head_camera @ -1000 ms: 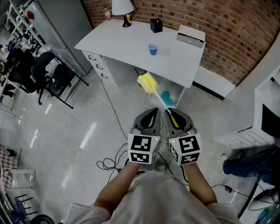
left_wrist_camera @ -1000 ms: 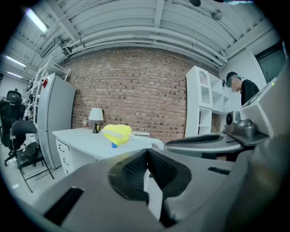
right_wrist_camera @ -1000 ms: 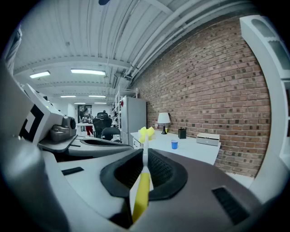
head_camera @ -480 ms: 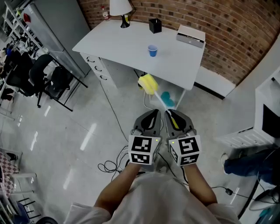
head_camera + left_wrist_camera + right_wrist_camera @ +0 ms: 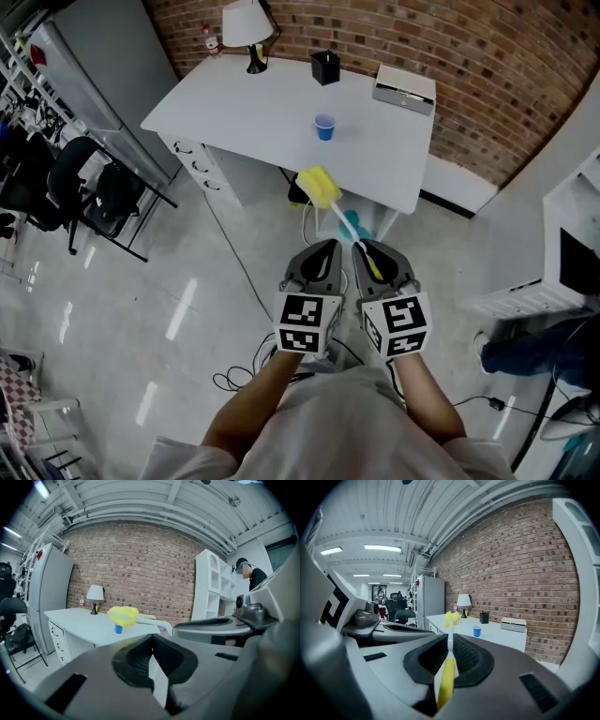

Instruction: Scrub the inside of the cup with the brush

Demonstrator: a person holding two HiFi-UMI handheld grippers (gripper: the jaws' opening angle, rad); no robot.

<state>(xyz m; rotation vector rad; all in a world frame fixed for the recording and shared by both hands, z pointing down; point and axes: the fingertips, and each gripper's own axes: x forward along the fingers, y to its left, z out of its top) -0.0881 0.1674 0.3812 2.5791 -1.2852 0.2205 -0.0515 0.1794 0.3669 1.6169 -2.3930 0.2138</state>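
White desk (image 5: 246, 105), small blue cup (image 5: 324, 127); right gripper (image 5: 368, 253) clamps yellow-headed brush (image 5: 318, 187)

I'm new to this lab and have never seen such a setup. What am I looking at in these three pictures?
No robot here: a person holds a handheld gripper in each hand. The head view comes from a camera on the person's head, looking down. The two gripper views come from cameras riding on each gripper, looking along its jaws. The left gripper is shut and empty. The right gripper is shut on the handle of a brush with a yellow head. Ahead stands a white table carrying a small blue cup, a lamp, a black container and a flat white box. Nothing touches the cup.
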